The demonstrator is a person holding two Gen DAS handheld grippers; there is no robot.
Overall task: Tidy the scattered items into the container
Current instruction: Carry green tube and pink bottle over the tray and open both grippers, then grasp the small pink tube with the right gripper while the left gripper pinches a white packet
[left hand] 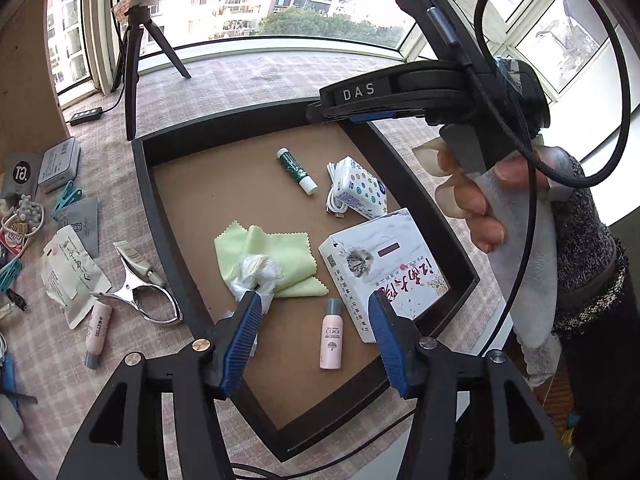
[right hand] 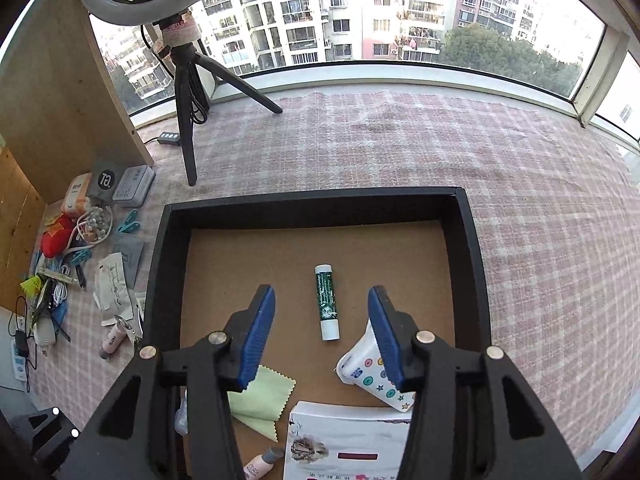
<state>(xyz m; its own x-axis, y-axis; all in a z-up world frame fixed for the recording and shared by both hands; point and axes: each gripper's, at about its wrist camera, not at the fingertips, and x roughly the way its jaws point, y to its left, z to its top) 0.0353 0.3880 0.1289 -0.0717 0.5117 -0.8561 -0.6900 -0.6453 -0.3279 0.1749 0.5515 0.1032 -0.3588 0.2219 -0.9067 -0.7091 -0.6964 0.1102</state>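
Both tongs gape wide and hold nothing: the left gripper [left hand: 316, 316] and right gripper [right hand: 322, 312] hang over the black tray [left hand: 140, 168], which holds a green tube [right hand: 327, 304], green cloth [left hand: 276, 256], pink bottle [left hand: 331, 334] and 2 boxes. More scattered items [left hand: 76, 252] lie left of it.

High-rise apartment room set up for recording. A bay window [right hand: 400, 20] faces residential tower blocks; a pink checked cloth [right hand: 400, 148] covers the surface, with a ring light on a tripod [right hand: 188, 100] and household clutter [right hand: 80, 248].
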